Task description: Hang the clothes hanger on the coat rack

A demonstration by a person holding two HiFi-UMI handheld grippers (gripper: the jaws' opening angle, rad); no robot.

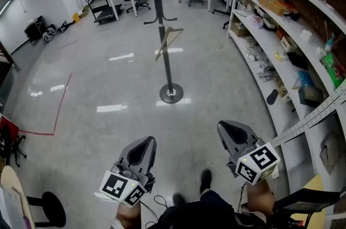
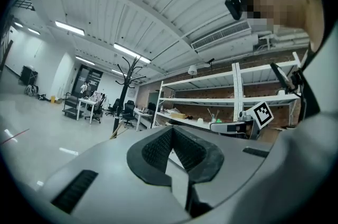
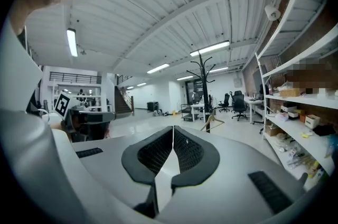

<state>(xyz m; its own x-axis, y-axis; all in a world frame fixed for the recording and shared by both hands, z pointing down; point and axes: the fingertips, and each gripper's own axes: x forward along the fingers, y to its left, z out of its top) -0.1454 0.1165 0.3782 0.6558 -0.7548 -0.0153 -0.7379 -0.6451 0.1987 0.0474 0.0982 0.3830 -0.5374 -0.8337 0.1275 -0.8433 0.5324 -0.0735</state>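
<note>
Two tongs, the left tongs (image 1: 145, 142) and the right tongs (image 1: 227, 128), sit low near the person's body, each with jaws pressed together on nothing. Well apart from them, the wooden clothes hanger (image 1: 171, 42) hangs tilted on a lower hook of the black coat rack (image 1: 160, 6), above the grey floor (image 1: 108, 82)

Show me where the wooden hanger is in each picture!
Head view: the hanger is upper middle, hanging on the coat rack.
Left gripper view: small, left of centre, low by the rack's pole.
Right gripper view: small, right of centre, low by the pole.
Shared landmark: the black coat rack, which shows in all three views.
</note>
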